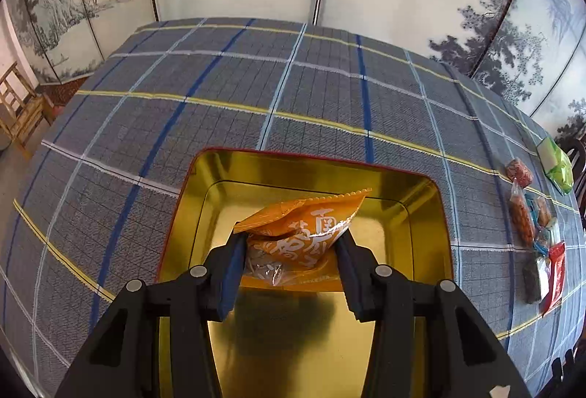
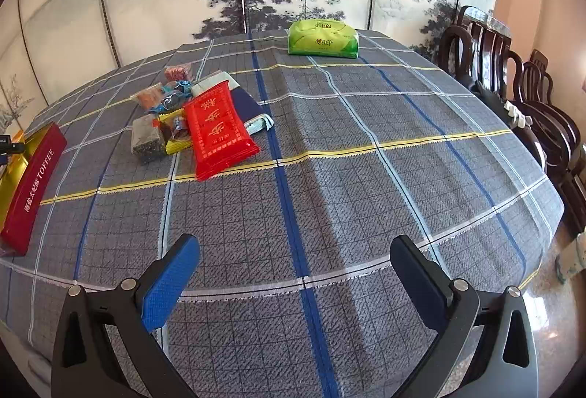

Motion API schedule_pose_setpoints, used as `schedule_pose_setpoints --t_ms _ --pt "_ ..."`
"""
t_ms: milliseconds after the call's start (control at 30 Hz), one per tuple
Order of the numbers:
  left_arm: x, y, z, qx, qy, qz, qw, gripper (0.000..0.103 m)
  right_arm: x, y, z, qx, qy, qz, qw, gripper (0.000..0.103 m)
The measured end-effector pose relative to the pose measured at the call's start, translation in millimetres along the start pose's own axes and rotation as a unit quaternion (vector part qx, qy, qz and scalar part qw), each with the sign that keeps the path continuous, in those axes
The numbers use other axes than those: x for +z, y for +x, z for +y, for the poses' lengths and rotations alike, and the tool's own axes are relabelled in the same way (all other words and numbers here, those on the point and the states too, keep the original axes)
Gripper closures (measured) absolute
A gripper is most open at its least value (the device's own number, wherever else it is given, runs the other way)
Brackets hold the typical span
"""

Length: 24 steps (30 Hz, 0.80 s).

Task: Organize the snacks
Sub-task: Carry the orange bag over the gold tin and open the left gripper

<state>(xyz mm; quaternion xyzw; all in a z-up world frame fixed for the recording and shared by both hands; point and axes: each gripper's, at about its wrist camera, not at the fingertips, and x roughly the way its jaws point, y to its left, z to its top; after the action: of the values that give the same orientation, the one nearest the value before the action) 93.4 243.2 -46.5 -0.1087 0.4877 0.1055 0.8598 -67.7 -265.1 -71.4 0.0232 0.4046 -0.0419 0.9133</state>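
While the left gripper [image 1: 291, 244] clamps its jaws on an orange snack packet [image 1: 300, 233] above the gold tin [image 1: 421, 214], the right gripper [image 2: 295, 258] hovers wide open and empty over the desk [image 2: 366, 178].

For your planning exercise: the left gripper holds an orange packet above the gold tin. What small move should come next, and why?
Probably lower it a little and open: the left gripper is shut on the orange packet, already above the gold tin, whose floor looks bare.
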Motion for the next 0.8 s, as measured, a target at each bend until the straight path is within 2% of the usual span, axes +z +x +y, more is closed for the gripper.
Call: schedule_pose_setpoints --t_ms 67,300,533,667,767,800 --pt "1 10 0 0.017 -0.004 0.015 0.9997 0.060 -1 2 1 0.003 0.001 0.004 1.000 0.000" --pt "7 29 3 0.038 -0.019 0.038 0.9984 0.060 -3 5 5 0.005 -0.006 0.008 1.000 0.000" --pt "8 36 -2 0.041 -0.006 0.033 0.9986 0.057 -3 7 4 0.008 -0.004 0.013 1.000 0.000" --pt "5 34 -2 0.028 -0.001 0.030 0.9992 0.045 -2 6 5 0.011 -0.007 0.014 1.000 0.000" --pt "3 21 -3 0.023 0.011 0.013 0.9996 0.029 1 3 7 0.012 -0.015 0.009 1.000 0.000" --pt "1 12 -4 0.024 0.018 0.000 0.9996 0.027 3 3 8 0.013 -0.020 0.007 1.000 0.000"
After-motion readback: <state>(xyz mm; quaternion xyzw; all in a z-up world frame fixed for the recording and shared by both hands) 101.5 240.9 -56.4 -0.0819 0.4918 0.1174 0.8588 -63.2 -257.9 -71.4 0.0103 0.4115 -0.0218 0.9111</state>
